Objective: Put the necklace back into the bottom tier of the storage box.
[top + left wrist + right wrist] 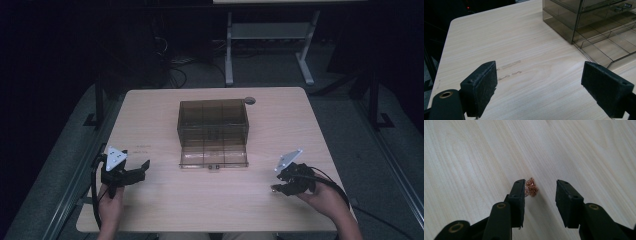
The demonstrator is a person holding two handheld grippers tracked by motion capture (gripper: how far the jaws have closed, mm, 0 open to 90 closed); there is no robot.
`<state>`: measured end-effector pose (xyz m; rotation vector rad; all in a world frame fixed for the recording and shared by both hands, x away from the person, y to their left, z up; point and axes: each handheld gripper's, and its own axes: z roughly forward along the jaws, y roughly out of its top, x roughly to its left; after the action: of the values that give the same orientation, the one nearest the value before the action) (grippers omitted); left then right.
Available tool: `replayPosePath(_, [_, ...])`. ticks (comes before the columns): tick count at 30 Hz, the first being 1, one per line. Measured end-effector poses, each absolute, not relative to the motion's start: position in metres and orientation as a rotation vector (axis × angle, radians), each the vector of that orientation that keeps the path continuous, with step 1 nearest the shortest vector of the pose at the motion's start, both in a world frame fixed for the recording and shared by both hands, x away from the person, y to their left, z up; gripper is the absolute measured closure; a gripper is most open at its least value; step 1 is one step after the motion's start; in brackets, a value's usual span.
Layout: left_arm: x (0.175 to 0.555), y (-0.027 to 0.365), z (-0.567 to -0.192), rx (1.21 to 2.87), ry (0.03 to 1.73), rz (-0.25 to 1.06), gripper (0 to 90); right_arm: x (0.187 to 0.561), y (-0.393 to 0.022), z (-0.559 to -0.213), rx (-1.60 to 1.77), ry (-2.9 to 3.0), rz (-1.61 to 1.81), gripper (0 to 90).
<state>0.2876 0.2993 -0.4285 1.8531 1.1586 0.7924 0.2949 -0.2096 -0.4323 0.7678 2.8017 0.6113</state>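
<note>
Right gripper [540, 192] hangs low over the wooden table [280, 205] with its jaws partly apart, and its own view shows a small glittery copper-coloured object [531, 187] lying against the inner face of one jaw; from the high view that object cannot be made out. Left gripper [539, 87] is spread wide above bare wood. Between the two, farther back, stands a smoky transparent drawer organizer [213, 121] with its bottom divided drawer [214, 159] pulled out
</note>
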Motion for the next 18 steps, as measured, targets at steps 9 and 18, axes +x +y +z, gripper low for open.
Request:
replayPosePath(9, [0.2875,0.2994,-0.4284,1.853,1.158,0.792,13.0,0.2976,-0.2031,-0.436,0.742,2.824,0.597,62.5])
replayPosePath(18, [0.2874,0.2983,-0.4284,1.849,1.159,0.791,13.0,0.2986,-0.2027,-0.441,0.748,2.824,0.595,67.0])
